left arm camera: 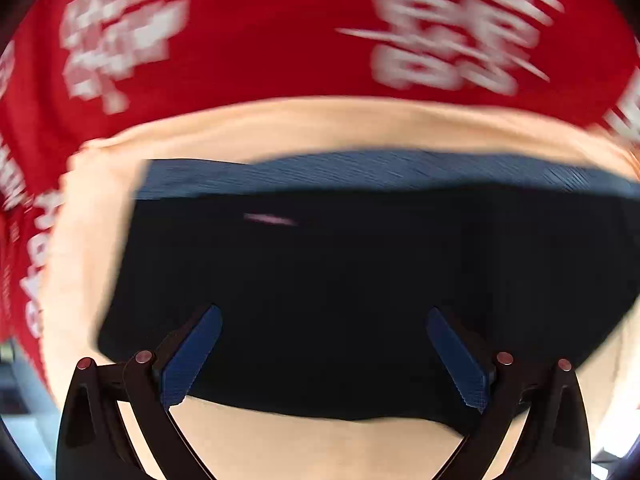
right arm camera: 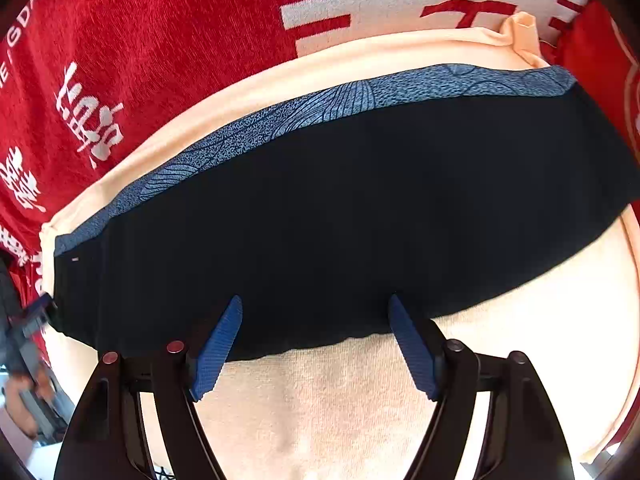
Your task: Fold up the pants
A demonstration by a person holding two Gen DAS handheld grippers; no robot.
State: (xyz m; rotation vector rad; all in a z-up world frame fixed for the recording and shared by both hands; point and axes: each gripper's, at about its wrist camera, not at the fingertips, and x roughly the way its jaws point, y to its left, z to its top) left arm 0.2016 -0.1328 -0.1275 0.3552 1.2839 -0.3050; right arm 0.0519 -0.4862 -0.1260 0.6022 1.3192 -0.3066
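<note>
The dark navy pants (left arm camera: 320,260) lie folded into a wide band on a peach towel (left arm camera: 300,128). Their blue patterned waistband (left arm camera: 360,168) runs along the far edge. My left gripper (left arm camera: 324,309) hovers over the near part of the pants, jaws wide apart and nothing between the pads; this view is smeared by motion. In the right wrist view the same pants (right arm camera: 320,200) and waistband (right arm camera: 320,100) are sharp. My right gripper (right arm camera: 316,297) stands open at their near edge, its blue pads clear of the fabric.
A red cloth (right arm camera: 160,40) with white characters lies under the peach towel (right arm camera: 320,400) and fills the far side. The left gripper's finger (right arm camera: 40,306) and a hand (right arm camera: 20,400) show at the left edge of the right wrist view.
</note>
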